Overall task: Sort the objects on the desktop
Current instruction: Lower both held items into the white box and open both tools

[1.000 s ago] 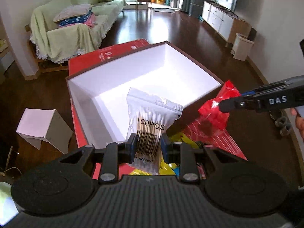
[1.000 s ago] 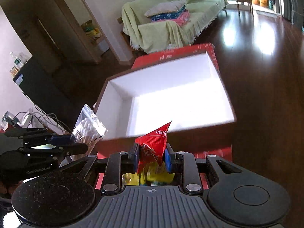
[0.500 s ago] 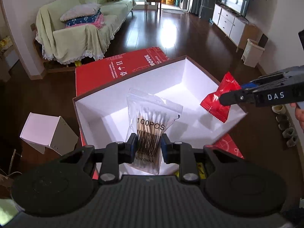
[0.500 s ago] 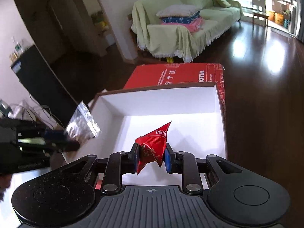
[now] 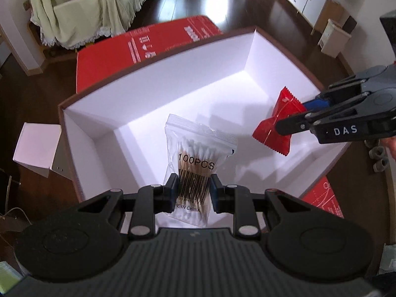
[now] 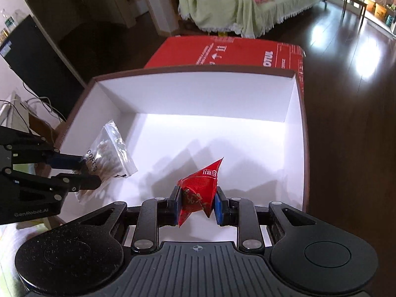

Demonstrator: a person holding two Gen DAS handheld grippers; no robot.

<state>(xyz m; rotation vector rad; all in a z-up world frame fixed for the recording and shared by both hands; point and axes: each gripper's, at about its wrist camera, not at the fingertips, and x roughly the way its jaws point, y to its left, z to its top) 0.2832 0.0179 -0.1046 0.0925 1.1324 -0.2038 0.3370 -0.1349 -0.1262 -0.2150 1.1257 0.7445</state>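
Cotton-swab bag [image 5: 198, 158] pinched in my left tool [image 5: 193, 193], red snack packet [image 6: 198, 185] in my right tool [image 6: 197, 206], both over the bare white box [image 6: 198, 94], neither released.

Readable print in your two views

Your cotton-swab bag [image 5: 198, 158] reads "100PCS"; right gripper [image 5: 292, 123] "DAS"; left gripper [image 6: 85, 173] "GenRobot.AI".

Daylight from windows at the far end of the room glares off the dark polished floor [image 6: 363, 57] and lights the white box [image 5: 153, 94] almost to overexposure, its floor streaked with soft grey shadows. The room's near corners are dim. Fisheye lenses bend the edges and blacken the frame corners; the box's rim and the red carton [image 5: 148, 47] are slightly motion-blurred.
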